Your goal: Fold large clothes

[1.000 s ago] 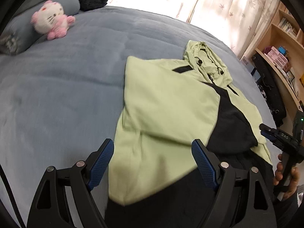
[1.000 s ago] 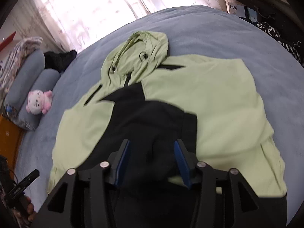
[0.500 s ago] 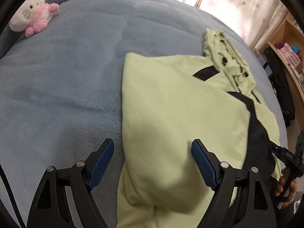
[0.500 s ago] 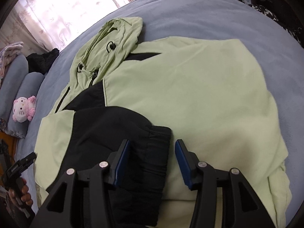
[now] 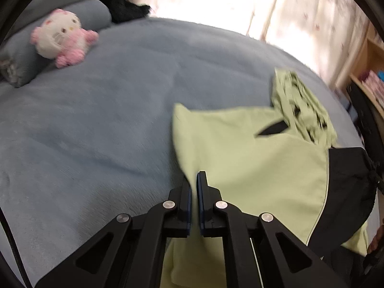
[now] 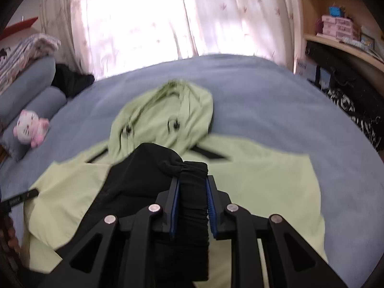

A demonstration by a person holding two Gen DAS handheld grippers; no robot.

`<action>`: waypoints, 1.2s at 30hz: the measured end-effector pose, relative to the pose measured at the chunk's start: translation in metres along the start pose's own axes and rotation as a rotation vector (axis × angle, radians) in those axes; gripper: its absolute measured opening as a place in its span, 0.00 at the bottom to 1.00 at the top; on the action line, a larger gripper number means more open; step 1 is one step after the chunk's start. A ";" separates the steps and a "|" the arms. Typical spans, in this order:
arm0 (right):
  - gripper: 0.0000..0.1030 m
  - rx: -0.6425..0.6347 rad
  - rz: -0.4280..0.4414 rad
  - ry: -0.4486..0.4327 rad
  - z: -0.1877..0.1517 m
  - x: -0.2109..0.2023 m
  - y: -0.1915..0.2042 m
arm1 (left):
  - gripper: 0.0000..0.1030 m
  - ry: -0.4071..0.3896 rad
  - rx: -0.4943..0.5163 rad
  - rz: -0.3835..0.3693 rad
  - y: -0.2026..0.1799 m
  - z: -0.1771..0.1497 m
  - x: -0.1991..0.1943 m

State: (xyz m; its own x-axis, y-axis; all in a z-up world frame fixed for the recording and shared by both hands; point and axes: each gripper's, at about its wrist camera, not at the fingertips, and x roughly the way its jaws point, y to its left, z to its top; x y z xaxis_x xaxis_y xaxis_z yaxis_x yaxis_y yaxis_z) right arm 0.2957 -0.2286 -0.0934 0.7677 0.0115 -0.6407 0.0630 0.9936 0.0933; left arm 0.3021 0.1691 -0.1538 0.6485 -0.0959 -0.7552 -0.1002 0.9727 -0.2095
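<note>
**Both grippers clamped on a green-and-black hooded jacket on the bed**

The left gripper (image 5: 194, 180) has its jaws pressed together on a light-green edge of the jacket (image 5: 252, 163), which lies spread on the blue-grey bed cover (image 5: 96, 132). The right gripper (image 6: 192, 187) is closed around the black elastic cuff (image 6: 193, 192) of a sleeve, the gathered fabric bunched between its blue pads (image 6: 174, 206).

No containers lie on the bed; at the right edge of the right wrist view a wooden shelf (image 6: 340, 45) holds small pink boxes (image 6: 336, 26).

Both views are motion-blurred, so the hood (image 6: 168, 115) and its cord toggles look smeared. The jacket's lower hem is cut off behind the gripper bodies, and the right gripper hides how far the black sleeve runs below the cuff. In the right wrist view, only a black tip of the other gripper shows at the left edge.

Further out, a pink-and-white plush cat (image 5: 62, 38) leans on grey bolster pillows (image 5: 28, 55), well apart from the jacket. A dark garment (image 5: 124, 9) sits behind the pillows, and pale patterned curtains (image 6: 148, 24) glow with daylight beyond the bed.
</note>
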 end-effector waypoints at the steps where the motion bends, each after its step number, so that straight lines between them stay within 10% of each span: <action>1: 0.19 0.015 -0.001 -0.004 0.005 0.005 -0.002 | 0.02 -0.021 -0.012 0.009 0.001 0.001 -0.001; 9: 0.28 0.039 -0.078 0.265 -0.010 0.094 -0.019 | 0.03 0.025 -0.024 0.083 0.006 -0.005 0.027; 17: 0.40 0.092 -0.052 0.134 -0.001 0.046 -0.023 | 0.15 0.020 -0.053 0.010 0.013 0.020 0.007; 25: 0.40 0.048 0.237 0.192 -0.008 0.046 0.044 | 0.15 0.163 0.153 -0.267 -0.066 0.017 0.015; 31: 0.40 -0.045 0.314 0.263 -0.025 0.071 0.097 | 0.15 0.246 0.232 -0.239 -0.108 0.011 0.061; 36: 0.37 -0.030 0.186 0.266 -0.027 0.098 0.072 | 0.03 0.265 0.099 -0.222 -0.071 0.030 0.093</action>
State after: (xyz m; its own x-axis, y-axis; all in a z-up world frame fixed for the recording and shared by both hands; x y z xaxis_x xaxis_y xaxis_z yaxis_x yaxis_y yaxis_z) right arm 0.3577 -0.1530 -0.1699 0.5704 0.2180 -0.7919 -0.0845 0.9746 0.2074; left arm 0.3924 0.0979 -0.1903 0.4266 -0.3458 -0.8357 0.1035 0.9366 -0.3347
